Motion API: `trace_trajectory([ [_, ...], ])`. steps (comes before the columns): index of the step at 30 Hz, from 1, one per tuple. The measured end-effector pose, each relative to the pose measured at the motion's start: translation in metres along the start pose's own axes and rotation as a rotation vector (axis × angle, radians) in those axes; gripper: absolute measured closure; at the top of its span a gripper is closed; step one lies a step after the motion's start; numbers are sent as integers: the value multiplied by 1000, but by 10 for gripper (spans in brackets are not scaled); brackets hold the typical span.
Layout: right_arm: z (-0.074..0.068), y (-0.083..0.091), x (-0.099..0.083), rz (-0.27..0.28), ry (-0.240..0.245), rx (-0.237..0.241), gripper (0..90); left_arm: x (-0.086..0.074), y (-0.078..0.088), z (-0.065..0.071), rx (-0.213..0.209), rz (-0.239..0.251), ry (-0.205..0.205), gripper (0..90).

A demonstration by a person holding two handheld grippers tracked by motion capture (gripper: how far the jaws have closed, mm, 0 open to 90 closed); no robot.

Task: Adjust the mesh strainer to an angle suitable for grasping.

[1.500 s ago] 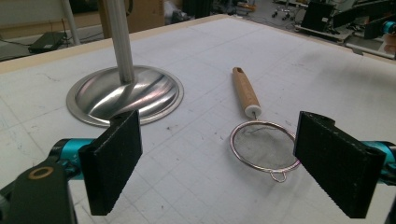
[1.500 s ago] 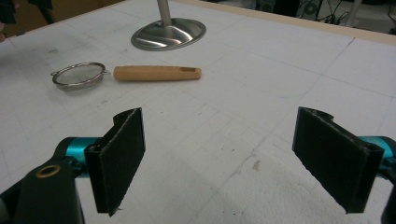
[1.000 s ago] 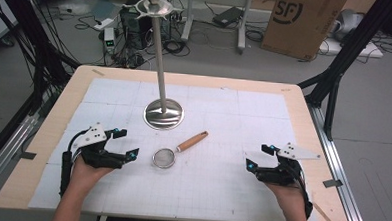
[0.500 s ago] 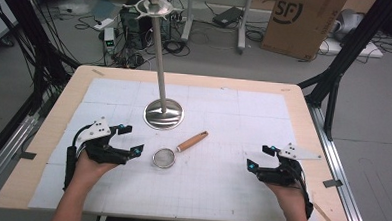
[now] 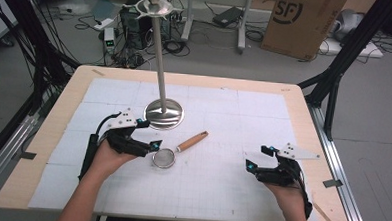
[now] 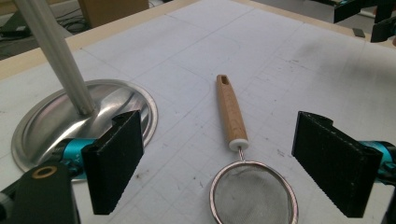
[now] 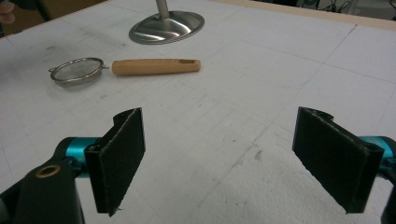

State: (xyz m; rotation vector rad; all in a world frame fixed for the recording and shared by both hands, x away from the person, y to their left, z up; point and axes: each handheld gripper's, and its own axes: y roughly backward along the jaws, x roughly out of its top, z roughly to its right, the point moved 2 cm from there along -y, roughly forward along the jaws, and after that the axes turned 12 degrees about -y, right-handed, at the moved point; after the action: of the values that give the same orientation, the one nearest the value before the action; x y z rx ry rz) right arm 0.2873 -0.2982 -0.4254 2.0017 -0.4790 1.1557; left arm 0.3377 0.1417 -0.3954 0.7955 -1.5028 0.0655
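So the left gripper (image 5: 145, 138) is hanging with its jaws spread wide and holding nothing, and the strainer (image 6: 252, 193) is lying on the tabletop right between them, its wooden handle (image 6: 230, 112) pointing straight away. The right gripper (image 5: 259, 158), also wide open and empty-handed, is sitting well apart.

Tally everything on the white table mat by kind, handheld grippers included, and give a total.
Small wire-mesh strainer with a pale wooden handle: 1
Tall polished steel stand with a round domed base: 1
Black two-jaw handheld grippers: 2, the left gripper with jaws spread beside the strainer, the right gripper with jaws spread over bare mat
Total: 4
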Motion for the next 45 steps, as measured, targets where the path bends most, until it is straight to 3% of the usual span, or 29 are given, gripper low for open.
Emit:
trace_trajectory([
  [15,1,-1,-1,-3,-6,4,163,16,-48,6,-48,-121,-28,177],
  [33,1,-1,-1,-6,-4,3,163,23,-80,11,-74,-238,-58,184],
  [45,0,-2,-2,-9,-8,6,163,16,-100,17,-88,-326,-98,266],
])
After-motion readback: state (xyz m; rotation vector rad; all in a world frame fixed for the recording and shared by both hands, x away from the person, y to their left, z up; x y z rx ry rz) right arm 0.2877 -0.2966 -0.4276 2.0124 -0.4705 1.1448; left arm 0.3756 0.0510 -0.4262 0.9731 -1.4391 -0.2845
